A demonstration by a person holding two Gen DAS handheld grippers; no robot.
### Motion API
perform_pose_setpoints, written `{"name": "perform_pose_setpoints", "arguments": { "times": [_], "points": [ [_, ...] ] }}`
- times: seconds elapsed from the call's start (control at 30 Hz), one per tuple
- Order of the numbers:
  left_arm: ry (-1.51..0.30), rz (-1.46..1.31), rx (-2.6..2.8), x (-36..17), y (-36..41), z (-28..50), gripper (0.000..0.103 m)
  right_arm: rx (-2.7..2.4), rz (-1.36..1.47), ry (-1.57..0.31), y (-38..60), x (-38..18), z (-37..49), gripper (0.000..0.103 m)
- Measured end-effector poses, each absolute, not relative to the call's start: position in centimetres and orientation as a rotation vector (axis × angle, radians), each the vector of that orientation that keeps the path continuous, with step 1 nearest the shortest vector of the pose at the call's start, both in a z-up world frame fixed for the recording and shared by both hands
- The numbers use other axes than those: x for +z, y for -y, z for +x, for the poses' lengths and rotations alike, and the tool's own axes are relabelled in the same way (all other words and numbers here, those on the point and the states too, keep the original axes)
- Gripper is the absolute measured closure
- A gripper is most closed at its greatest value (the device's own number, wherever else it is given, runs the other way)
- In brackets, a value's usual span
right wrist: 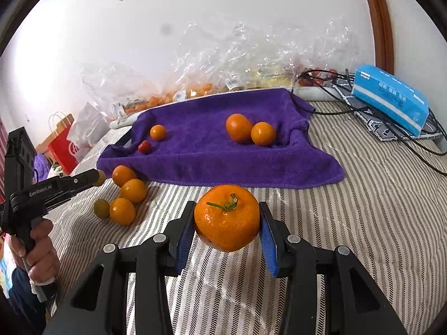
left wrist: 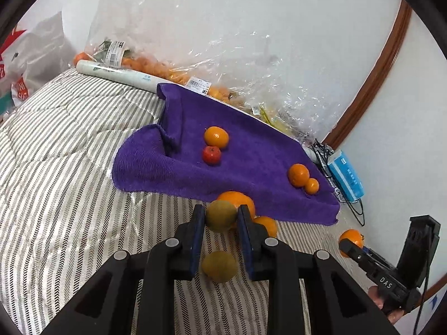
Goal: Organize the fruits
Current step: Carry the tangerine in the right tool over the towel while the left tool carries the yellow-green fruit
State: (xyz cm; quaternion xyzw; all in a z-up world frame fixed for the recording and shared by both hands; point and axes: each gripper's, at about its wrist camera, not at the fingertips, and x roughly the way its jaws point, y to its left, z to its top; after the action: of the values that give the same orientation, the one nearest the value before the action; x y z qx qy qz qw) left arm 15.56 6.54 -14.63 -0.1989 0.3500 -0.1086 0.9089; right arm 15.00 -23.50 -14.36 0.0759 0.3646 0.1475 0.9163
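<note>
Blue pads first: our right gripper (right wrist: 226,233) clamps a stemmed mandarin (right wrist: 226,217) just above the striped quilt (right wrist: 363,195), and our left gripper (left wrist: 220,217) is closed on a green-yellow fruit (left wrist: 220,214). We judge both picks done, w/ placing next: carry each to its group on the purple towel (left wrist: 251,153), approx. by the oranges there. Behind, the bagged fruit under crinkled plastic is hard to make out.

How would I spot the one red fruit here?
Find the purple towel spread on the striped bedding. Near its left edge in the right wrist view lies the small red fruit, just below a small orange; everything else there is orange.
</note>
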Motion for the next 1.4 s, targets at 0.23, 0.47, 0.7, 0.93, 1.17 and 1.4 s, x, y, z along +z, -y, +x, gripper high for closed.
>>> {"name": "perform_pose_setpoints", "arguments": {
  "times": [0.23,0.47,0.7,0.93,1.17,1.4],
  "points": [
    [-0.741,-0.298,-0.179,-13.2,-5.3,16.0,0.080,0.291,0.053,-0.737,22.2,-13.0,14.9,0.060],
    [-0.681,-0.267,-0.174,-9.1,-5.4,18.2,0.080,0.323,0.002,-0.676,20.5,-8.6,16.5,0.060],
    [-0.650,-0.308,-0.147,-8.1,-6.2,22.2,0.080,0.326,-0.004,-0.595,19.2,-5.6,19.9,0.060],
    [-0.655,-0.281,-0.108,-9.5,-6.2,25.8,0.080,0.318,0.019,-0.583,18.6,-5.3,24.2,0.060],
    [-0.723,-0.293,-0.120,-12.5,-6.6,26.9,0.080,0.259,0.027,-0.652,18.9,-9.2,26.5,0.060],
    [-0.716,-0.309,-0.110,-12.7,-7.0,26.7,0.080,0.263,0.047,-0.658,19.6,-9.9,26.8,0.060]
  ]
}}
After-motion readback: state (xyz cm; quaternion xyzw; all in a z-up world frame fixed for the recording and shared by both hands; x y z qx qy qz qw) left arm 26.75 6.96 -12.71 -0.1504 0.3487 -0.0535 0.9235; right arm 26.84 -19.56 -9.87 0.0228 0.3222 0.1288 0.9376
